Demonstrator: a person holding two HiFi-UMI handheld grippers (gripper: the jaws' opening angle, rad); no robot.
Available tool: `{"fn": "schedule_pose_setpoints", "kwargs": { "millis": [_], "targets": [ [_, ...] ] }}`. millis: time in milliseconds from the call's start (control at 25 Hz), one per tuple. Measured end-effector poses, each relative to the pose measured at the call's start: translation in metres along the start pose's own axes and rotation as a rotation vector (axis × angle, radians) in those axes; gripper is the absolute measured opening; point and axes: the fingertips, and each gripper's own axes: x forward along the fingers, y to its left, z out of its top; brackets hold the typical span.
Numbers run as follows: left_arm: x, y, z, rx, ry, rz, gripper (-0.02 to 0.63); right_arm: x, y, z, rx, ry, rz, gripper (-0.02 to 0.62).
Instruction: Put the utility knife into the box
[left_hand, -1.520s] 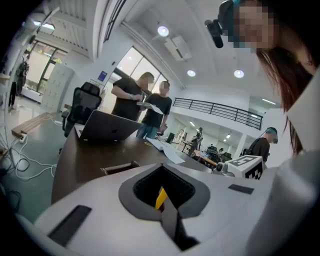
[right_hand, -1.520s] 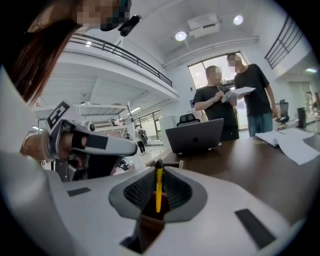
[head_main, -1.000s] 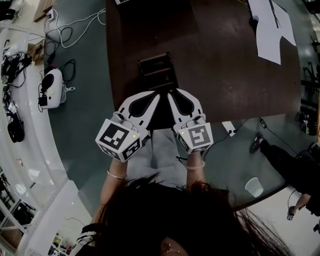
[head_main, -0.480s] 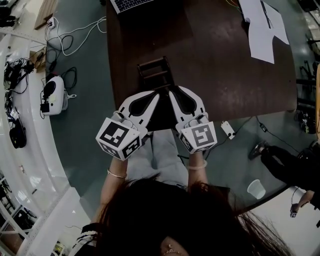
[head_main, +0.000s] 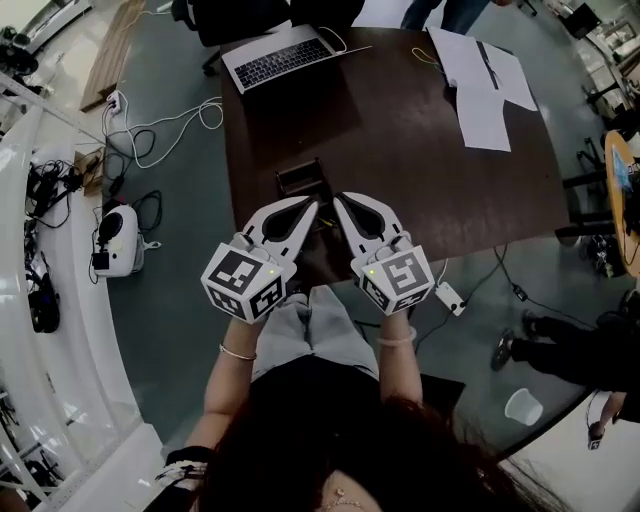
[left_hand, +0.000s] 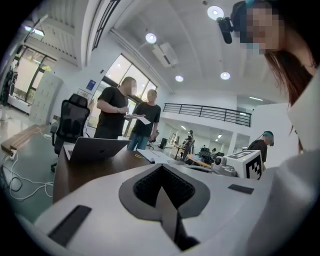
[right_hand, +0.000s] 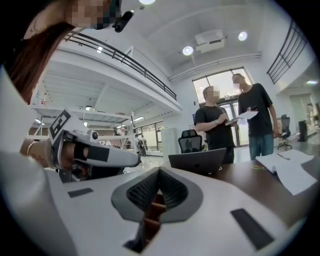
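Observation:
A small dark box (head_main: 300, 178) with slatted sides stands on the brown table (head_main: 420, 170), close to its near edge. My left gripper (head_main: 314, 204) and right gripper (head_main: 338, 198) are held side by side just in front of the box, tips almost touching, both shut with nothing in them. In the left gripper view the left gripper (left_hand: 161, 168) has its jaws closed, and in the right gripper view the right gripper (right_hand: 160, 171) is closed too, with brown slats showing through the slit below. I cannot find the utility knife in any view.
An open laptop (head_main: 275, 55) sits at the table's far left, and white papers (head_main: 485, 85) lie at its far right. Two people (right_hand: 235, 117) stand beyond the table. On the floor are cables, a white device (head_main: 118, 240), a power strip (head_main: 450, 297) and a cup (head_main: 522, 405).
The head view has tilted up, so the laptop and the far table edge now show. Both grippers stay shut and together, slightly nearer the box.

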Motion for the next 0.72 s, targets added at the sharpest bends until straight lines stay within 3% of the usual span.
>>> {"fn": "schedule_pose_setpoints", "kwargs": {
  "millis": [320,720],
  "targets": [
    [-0.010,-0.011,0.031,0.079,-0.046,-0.017,0.000,-0.010,0.011,0.047,-0.029,-0.036,-0.001,0.015],
    [-0.016,-0.013,0.041,0.097,-0.092,-0.021,0.000,-0.013,0.022,0.057,-0.075,-0.006,0.000,0.015]
  ]
}}
